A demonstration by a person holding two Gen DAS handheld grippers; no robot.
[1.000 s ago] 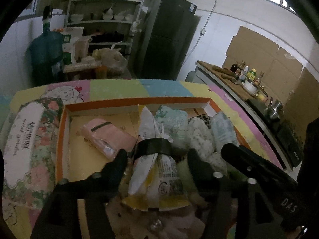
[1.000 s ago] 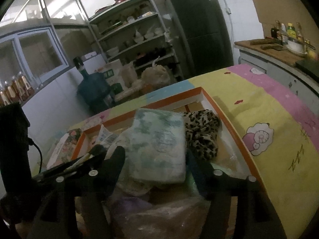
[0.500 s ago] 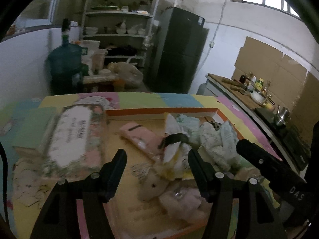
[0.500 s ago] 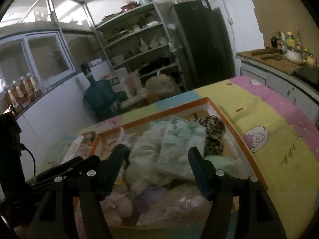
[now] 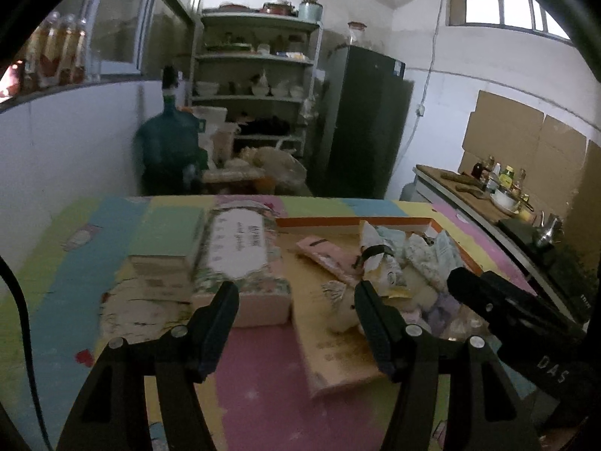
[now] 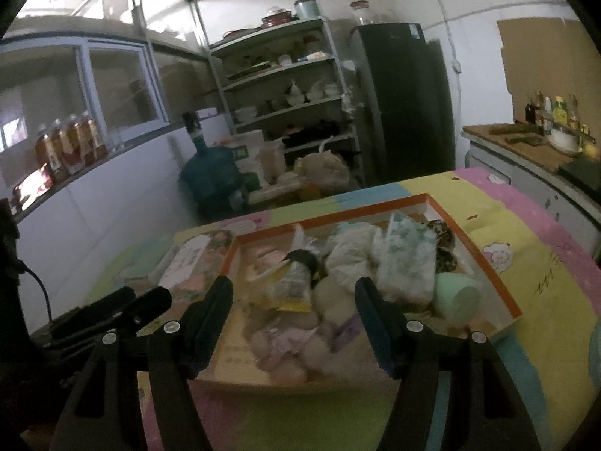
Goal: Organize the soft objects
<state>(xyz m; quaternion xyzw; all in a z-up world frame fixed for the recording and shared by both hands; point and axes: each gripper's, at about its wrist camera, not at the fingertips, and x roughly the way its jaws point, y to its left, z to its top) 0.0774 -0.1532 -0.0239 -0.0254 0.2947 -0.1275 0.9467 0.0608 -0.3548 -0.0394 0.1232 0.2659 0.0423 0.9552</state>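
Both grippers have pulled back and lifted away from the pile since a second ago: then their fingers stood right over the bundles, and now the whole orange-rimmed tray (image 6: 484,263) sits ahead of them on the colourful cartoon play mat (image 6: 544,248).

From where I stand, the soft objects lie heaped in the tray's right half: a white bag cinched with a black band (image 5: 375,253), a pale printed fabric pack (image 6: 405,263), a leopard-print piece (image 6: 445,242) at the far right corner, a mint-green roll (image 6: 456,295) by the right rim and small plush toys (image 5: 343,312) nearest the grippers. A pink pouch (image 5: 326,255) lies apart on the tray's bare left half. Just left of the tray sits a floral-printed box (image 5: 236,259).

The left gripper (image 5: 296,310) hangs released, nothing between its jaws, aimed at the gap between box and tray. The right gripper (image 6: 293,306) is likewise spread and empty, pointed over the near edge of the heap.

The sorting looks barely begun. To do the next pick well, I would single out one item on top of the pile, such as the banded bag, come down with the jaws astride its narrow waist, and close gently so neighbours are not dragged along. The free hand could steady the tray.
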